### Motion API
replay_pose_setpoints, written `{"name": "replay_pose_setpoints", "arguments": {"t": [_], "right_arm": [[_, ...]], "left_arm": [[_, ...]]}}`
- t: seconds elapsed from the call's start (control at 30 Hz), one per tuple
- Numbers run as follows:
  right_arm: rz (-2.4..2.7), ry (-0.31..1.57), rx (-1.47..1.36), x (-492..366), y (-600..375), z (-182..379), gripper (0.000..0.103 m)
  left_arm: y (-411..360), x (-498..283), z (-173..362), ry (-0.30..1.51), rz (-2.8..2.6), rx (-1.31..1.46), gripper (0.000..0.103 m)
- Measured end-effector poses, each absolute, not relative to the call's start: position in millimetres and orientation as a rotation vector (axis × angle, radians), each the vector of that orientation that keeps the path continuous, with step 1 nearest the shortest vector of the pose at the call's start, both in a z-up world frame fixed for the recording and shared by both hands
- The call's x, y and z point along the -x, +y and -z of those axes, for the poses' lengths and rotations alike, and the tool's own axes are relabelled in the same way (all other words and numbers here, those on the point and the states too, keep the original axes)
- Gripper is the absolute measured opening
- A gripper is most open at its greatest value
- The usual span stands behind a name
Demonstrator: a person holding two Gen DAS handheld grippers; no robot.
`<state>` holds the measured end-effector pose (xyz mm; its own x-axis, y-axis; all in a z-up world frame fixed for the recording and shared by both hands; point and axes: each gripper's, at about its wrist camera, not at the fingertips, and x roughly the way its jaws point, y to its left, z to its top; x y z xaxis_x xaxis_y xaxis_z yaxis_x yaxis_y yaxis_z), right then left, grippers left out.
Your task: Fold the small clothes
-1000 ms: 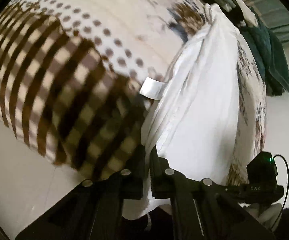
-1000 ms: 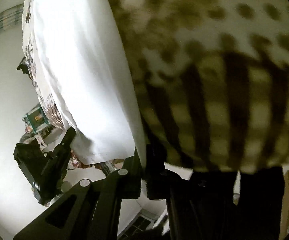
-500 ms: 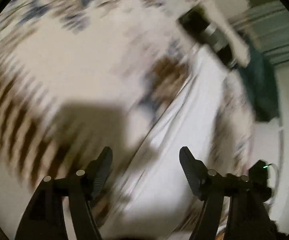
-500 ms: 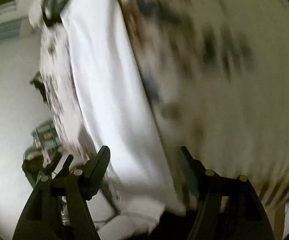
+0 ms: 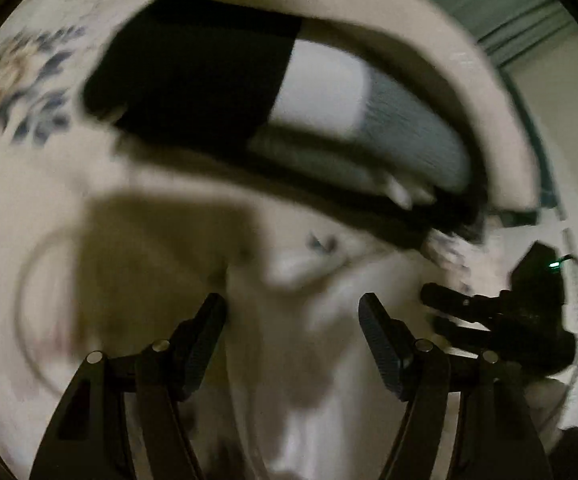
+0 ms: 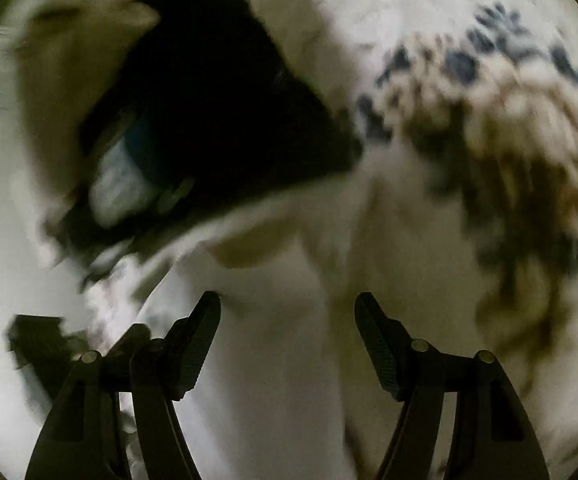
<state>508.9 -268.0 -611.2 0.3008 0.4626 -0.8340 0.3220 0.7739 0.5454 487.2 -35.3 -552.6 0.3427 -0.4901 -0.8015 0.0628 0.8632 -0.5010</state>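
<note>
Both frames motion-blurred. Left gripper and right gripper: jaws spread wide, nothing between them. White garment, soft and creased, lies loose just ahead of both. Under it a floral-print cloth, brown and blue. Dark folded fabric beyond. Only the left view shows the other gripper's black body with a green LED.

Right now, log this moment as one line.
left tongs: open, empty | right tongs: open, empty | white garment: lying below both tongs | frames: motion-blurred
</note>
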Motion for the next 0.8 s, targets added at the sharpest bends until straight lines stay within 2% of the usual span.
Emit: {"name": "replay_pose_setpoints", "arguments": {"t": [0.27, 0.4, 0.53, 0.73, 0.77, 0.8], "right_arm": [[-0.049, 1.282, -0.734, -537, -281, 620, 0.071], [-0.113, 1.214, -0.851, -516, -322, 600, 0.071], [-0.242, 1.234, -0.938, -500, -341, 609, 0.071], [-0.376, 1.279, -0.952, -503, -340, 633, 0.071], [-0.39, 1.277, -0.943, -507, -339, 633, 0.07], [-0.398, 1.271, -0.932, -512, -337, 631, 0.067]], "left_arm": [[-11, -501, 569, 1.187, 0.37, 0.501, 0.067], [22, -480, 558, 1.15, 0.437, 0.663, 0.067], [27, -469, 571, 1.17, 0.565, 0.807, 0.067], [-14, -482, 577, 1.19, 0.623, 0.652, 0.065], [-20, -487, 576, 1.162, 0.624, 0.63, 0.053], [-19, -491, 570, 1.146, 0.618, 0.6, 0.032]]}}
